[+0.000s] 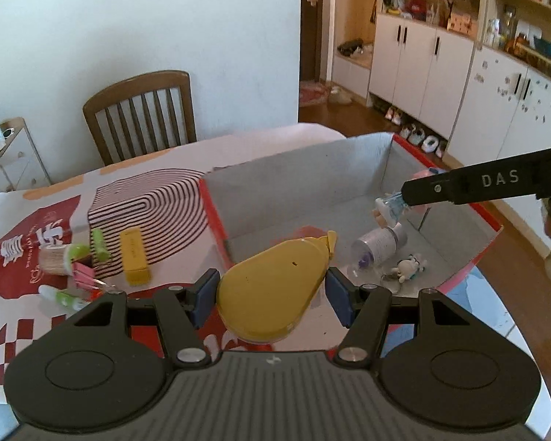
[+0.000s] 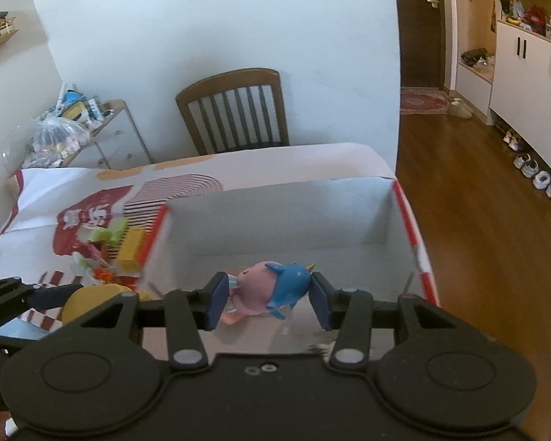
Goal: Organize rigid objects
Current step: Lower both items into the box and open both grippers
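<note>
My left gripper (image 1: 272, 299) is shut on a yellow pear-shaped case (image 1: 272, 290), held just at the near left corner of the grey cardboard box (image 1: 297, 169). My right gripper (image 2: 267, 300) is shut on a pink and blue toy figure (image 2: 272, 286) above the box's (image 2: 283, 217) inside. From the left wrist view the right gripper (image 1: 396, 205) reaches in over the box's right side with the figure (image 1: 387, 209) at its tip. In the right wrist view the yellow case (image 2: 92, 299) and left gripper show at lower left.
Inside the box lie a clear bottle (image 1: 378, 246) and a small white keychain figure (image 1: 407, 266). Left of the box on the patterned tablecloth sit a yellow block (image 1: 134, 255), green-capped tubes (image 1: 64, 297), pink clips (image 1: 84, 275) and a jar (image 1: 57, 259). A wooden chair (image 1: 143, 114) stands behind.
</note>
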`<state>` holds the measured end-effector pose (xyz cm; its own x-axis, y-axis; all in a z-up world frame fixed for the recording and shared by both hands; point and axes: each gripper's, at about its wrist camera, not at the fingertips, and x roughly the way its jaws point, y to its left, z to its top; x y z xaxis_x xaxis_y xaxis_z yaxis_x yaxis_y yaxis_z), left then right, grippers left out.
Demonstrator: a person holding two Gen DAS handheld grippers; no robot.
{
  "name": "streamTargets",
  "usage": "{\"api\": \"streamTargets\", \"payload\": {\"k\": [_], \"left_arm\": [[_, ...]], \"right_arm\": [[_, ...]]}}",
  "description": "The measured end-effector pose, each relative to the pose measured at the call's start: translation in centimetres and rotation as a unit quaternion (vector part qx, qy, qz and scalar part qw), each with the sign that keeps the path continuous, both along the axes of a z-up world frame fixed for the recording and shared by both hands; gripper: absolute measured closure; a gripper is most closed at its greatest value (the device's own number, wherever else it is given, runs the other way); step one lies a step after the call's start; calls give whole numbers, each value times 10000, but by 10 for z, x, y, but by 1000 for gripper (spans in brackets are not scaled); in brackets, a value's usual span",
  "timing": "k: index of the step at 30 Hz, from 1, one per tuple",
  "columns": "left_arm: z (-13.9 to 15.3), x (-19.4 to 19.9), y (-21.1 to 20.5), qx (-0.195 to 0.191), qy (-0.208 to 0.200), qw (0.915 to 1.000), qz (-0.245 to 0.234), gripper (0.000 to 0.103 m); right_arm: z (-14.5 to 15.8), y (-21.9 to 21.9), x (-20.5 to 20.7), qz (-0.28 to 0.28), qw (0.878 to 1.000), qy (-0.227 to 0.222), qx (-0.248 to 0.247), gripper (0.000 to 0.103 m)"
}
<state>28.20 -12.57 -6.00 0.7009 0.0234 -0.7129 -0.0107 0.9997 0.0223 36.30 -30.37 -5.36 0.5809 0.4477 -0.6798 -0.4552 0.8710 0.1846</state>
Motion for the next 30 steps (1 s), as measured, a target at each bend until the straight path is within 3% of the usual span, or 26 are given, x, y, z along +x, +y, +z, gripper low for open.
{"api": "streamTargets", "payload": {"k": [14, 30], "left_arm": [[-39, 79, -38, 372, 583, 9976, 49, 41], [-72, 107, -52, 321, 1437, 9891, -23, 41]], "right_arm": [[-39, -1, 58, 248, 9983, 210, -476, 56], [-64, 20, 75, 768, 9905, 489, -1027, 56]]}}
